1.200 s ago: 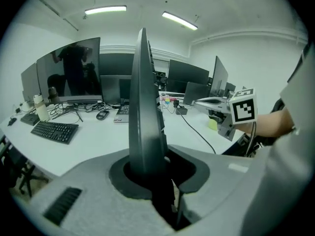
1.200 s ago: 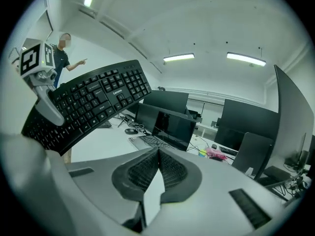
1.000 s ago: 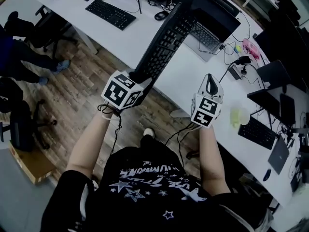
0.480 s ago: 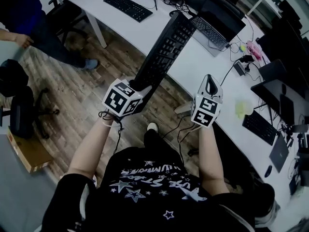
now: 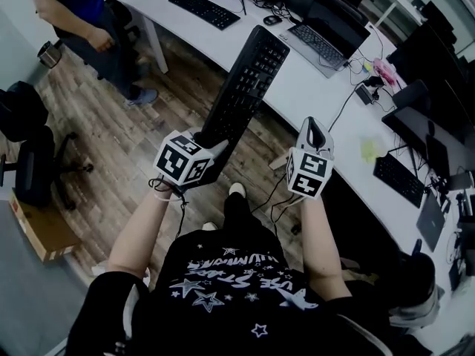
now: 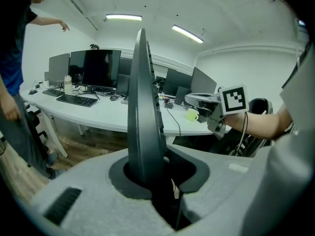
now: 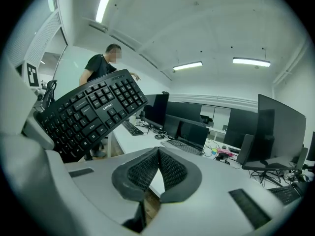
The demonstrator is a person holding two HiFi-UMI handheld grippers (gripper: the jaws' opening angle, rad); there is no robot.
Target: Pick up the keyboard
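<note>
A long black keyboard (image 5: 246,84) hangs in the air over the floor and the desk's edge, pointing away from me. My left gripper (image 5: 205,136) is shut on its near end. In the left gripper view the keyboard (image 6: 142,107) stands edge-on between the grey pads, rising out of my left gripper (image 6: 151,173). The right gripper view shows its keys (image 7: 88,111) at upper left. My right gripper (image 5: 315,127) floats to the right of the keyboard, apart from it. Its ribbed pads meet with nothing between them, so my right gripper (image 7: 157,167) is shut.
A long white desk (image 5: 297,95) ahead carries a laptop (image 5: 320,44), another keyboard (image 5: 202,9), monitors and cables. A person (image 5: 82,10) stands at top left on the wooden floor. A black office chair (image 5: 30,154) and a cardboard box (image 5: 41,232) are at the left.
Both grippers and the held keyboard have drawn back from the desk, which has slid up and to the right in the head view. A standing person has come into view at top left.
</note>
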